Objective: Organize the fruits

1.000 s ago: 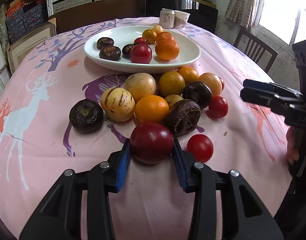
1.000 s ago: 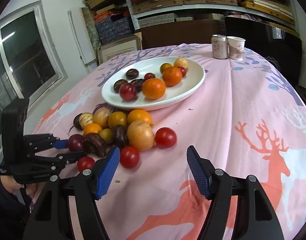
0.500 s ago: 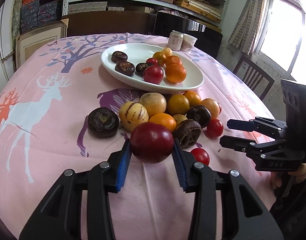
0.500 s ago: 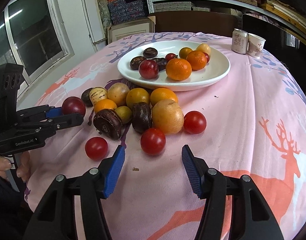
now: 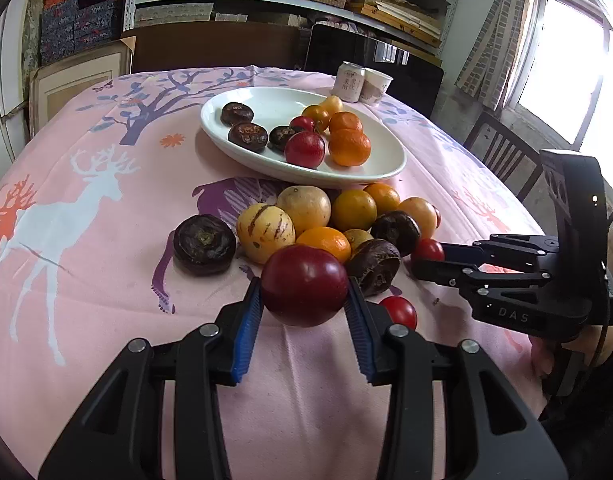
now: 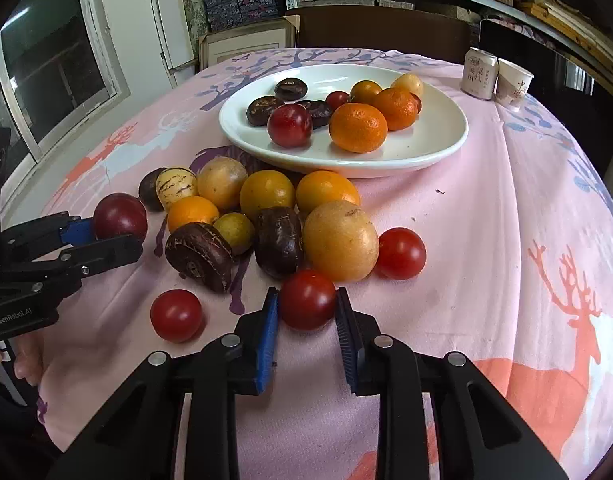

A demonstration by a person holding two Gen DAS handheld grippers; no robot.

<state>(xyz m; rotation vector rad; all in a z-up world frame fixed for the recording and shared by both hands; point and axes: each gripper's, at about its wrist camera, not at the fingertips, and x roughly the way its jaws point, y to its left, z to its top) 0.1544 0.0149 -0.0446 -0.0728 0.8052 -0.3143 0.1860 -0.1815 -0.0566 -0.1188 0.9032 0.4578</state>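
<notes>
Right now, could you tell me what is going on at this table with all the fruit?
A person is sorting fruit with two handheld grippers. The left gripper holds a large dark red plum lifted off the pink deer-print tablecloth. The right gripper brackets a small red tomato on the cloth, not visibly clamped. Several fruits already lie in the white oval plate; a pile waits in front.

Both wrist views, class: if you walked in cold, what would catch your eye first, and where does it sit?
First, the dark red plum clamped in the left gripper, lifted in front of the fruit pile. Next, the small red tomato on the pink tablecloth, sitting between the pads of the right gripper. Behind both, the white plate holds oranges, a plum and dark fruits.
</notes>
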